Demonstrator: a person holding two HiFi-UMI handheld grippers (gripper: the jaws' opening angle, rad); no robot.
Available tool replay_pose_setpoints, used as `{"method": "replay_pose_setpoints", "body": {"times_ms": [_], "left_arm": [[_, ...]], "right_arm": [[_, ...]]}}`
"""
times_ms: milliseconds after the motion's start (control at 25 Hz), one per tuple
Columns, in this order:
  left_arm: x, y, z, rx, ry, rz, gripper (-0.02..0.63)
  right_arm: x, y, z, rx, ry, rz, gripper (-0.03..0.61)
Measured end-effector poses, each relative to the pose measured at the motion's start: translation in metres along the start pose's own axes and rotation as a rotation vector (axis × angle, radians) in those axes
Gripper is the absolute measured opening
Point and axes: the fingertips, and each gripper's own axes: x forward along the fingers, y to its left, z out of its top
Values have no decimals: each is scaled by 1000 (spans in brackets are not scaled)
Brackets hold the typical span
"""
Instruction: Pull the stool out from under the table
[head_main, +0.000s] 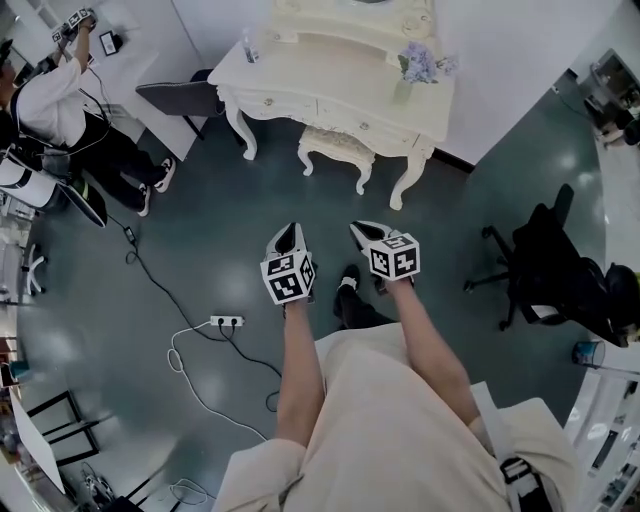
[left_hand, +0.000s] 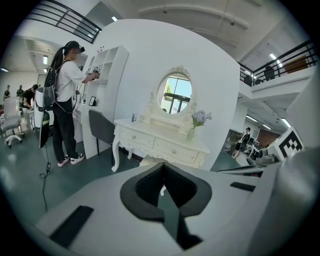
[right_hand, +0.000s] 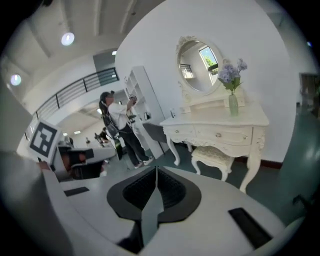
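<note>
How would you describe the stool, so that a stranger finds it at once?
Find the cream dressing table against the white wall. The stool stands partly under its middle. It is low, cream and carved, unlike the dark chair beside the table.

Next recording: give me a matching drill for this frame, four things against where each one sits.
Things:
1 stool
2 flower vase
3 power strip
4 black office chair

Places:
A on open floor, in the head view's left half
B on the table, at its right end
C under the table, between its legs
D on the floor, at the head view's right edge

Pairs: 1-C, 2-B, 3-A, 4-D
</note>
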Motion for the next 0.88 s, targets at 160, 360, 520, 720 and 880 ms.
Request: {"method": "replay_pose_setpoints", "body": {"times_ms": [160,360,520,720,880], "left_arm": [[26,2,28,36,0,-9,15],[62,-5,51,82,22,-36,15],[89,-7,66,113,35,-50,15],[127,-10,76,147,61,-66,15],[154,-9,82,166,82,-74,15]], "right_arm": [[17,-6,44,60,-71,52,46],[31,-41,76,51,-85,-9,46],[41,-72,92,55,-91,-68,44],[55,-114,109,53,-108,-150,43],[68,-143,123,96,-129,-174,43]]}}
